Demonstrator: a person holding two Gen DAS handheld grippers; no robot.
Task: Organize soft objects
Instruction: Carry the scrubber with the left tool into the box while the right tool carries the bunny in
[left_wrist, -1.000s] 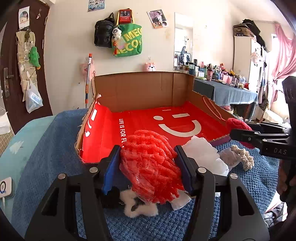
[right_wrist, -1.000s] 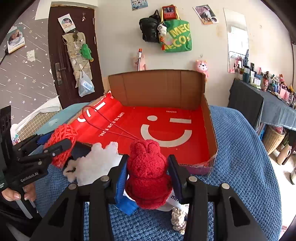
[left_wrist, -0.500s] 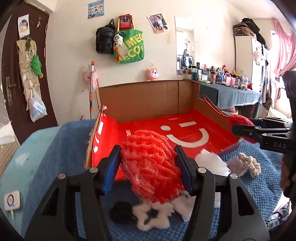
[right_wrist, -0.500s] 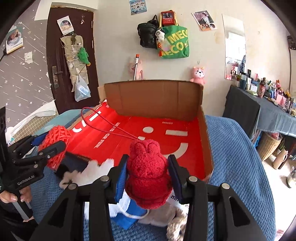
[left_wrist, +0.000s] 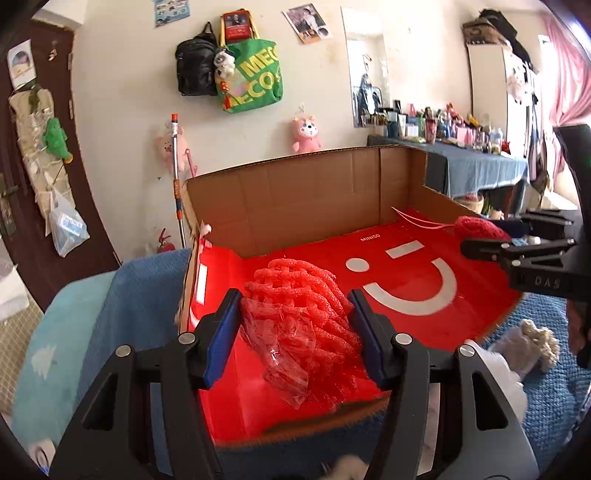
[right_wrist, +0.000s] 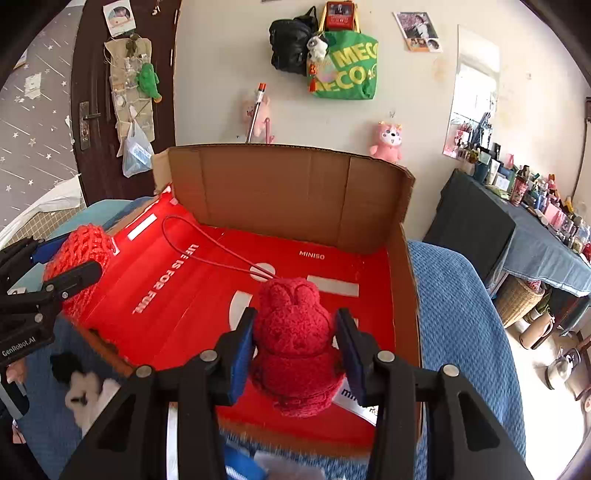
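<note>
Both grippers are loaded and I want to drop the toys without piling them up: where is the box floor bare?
The cardboard box floor is bare nearly everywhere: the red liner from the back wall to the near edge. Only a thin red cord loop lies back-left. Crowding is outside, on the blue blanket by the near edge, where white plush lies.

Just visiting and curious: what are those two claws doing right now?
Left claw clamped on red foam netting. Right claw clamped on red knitted bunny. Both over cardboard box. Box floor ahead looks clear.
</note>
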